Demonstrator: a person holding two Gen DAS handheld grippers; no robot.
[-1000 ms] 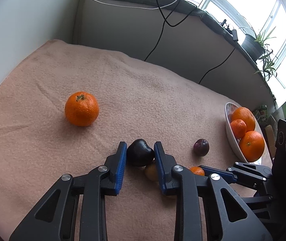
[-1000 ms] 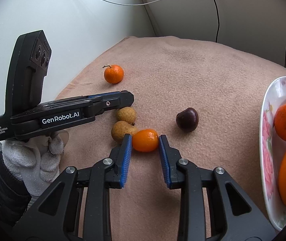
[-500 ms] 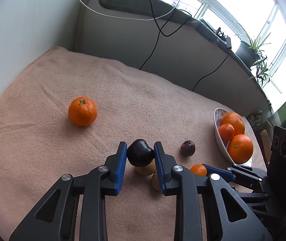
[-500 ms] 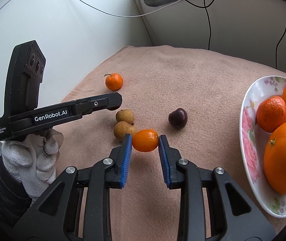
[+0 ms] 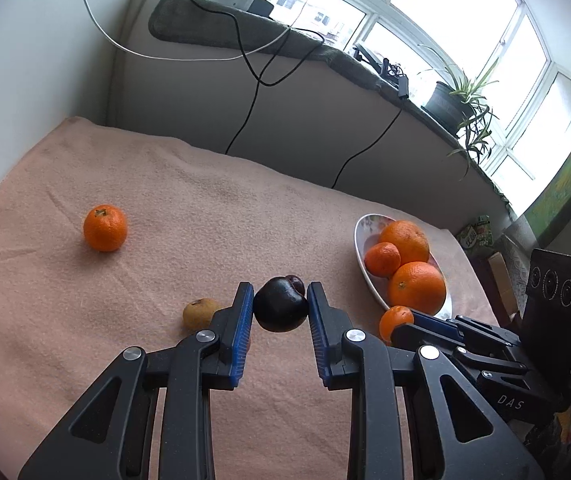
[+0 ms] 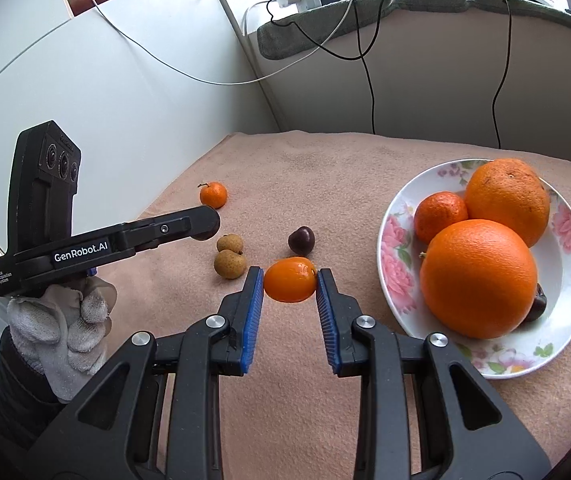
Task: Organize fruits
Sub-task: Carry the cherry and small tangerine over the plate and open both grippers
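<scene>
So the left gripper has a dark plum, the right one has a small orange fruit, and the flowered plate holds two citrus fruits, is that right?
Not quite: the plate holds three citrus fruits, two big oranges and a smaller mandarin, as the right wrist view shows. The rest stands: the left gripper is shut on the dark plum, and the right gripper on the small orange fruit.
</scene>
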